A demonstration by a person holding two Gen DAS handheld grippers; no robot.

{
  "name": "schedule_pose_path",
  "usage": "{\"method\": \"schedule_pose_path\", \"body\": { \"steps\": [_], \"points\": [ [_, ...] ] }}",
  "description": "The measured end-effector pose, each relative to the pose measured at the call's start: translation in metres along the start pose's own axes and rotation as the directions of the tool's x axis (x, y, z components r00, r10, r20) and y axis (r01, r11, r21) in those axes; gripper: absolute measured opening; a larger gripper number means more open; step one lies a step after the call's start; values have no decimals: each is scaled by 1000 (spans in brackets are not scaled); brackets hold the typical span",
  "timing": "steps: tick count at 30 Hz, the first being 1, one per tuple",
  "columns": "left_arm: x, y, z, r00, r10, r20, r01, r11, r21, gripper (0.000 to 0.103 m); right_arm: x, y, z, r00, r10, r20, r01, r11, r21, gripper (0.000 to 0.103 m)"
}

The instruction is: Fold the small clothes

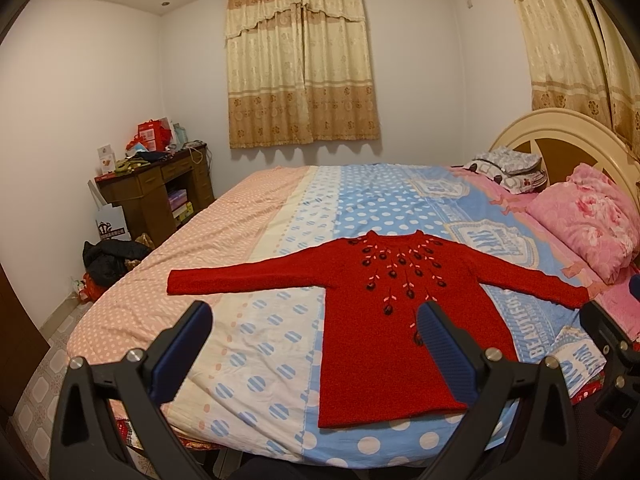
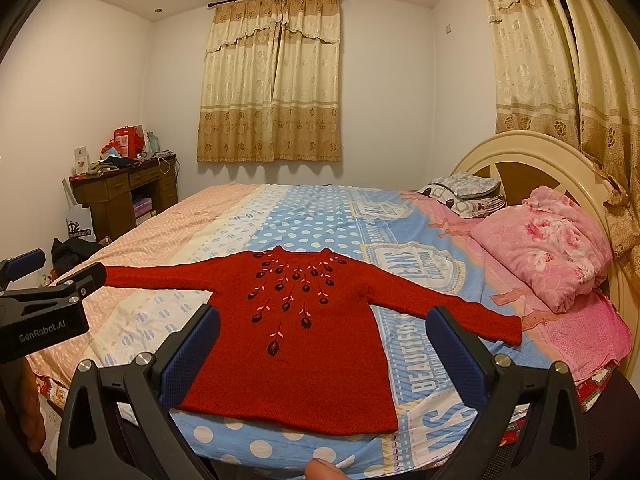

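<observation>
A small red knitted sweater (image 1: 372, 312) with dark flower embroidery lies flat on the bed (image 1: 248, 240), front up, both sleeves spread sideways, neck toward the far wall. My left gripper (image 1: 316, 312) hovers open above the bed's near edge, its right finger over the sweater's lower body. In the right wrist view the sweater (image 2: 296, 344) fills the middle, and my right gripper (image 2: 324, 320) hangs open over its hem with nothing between its fingers. The left gripper (image 2: 60, 276) shows there at the far left, near the left sleeve's cuff.
A pink floral pillow (image 2: 552, 256) and a grey patterned pillow (image 2: 464, 192) lie by the cream headboard (image 2: 528, 152) on the right. A cluttered brown desk (image 1: 160, 188) stands in the far left corner, dark clothes (image 1: 108, 260) on the floor. A fingertip (image 2: 324, 470) shows at the bottom edge.
</observation>
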State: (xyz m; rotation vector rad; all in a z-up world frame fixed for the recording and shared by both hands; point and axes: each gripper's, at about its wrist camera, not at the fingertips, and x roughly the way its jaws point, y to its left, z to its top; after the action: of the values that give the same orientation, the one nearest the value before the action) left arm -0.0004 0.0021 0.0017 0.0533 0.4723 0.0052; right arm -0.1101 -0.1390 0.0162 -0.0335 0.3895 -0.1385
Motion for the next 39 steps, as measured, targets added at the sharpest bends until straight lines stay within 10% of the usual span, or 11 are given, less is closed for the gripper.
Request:
{"method": "schedule_pose_path", "body": {
  "steps": [39],
  "points": [
    [0,3,1,1000,1,2,-1,1000,-4,103,5,10,-4,1000,7,-4,-7,1000,-4,102]
  ]
}}
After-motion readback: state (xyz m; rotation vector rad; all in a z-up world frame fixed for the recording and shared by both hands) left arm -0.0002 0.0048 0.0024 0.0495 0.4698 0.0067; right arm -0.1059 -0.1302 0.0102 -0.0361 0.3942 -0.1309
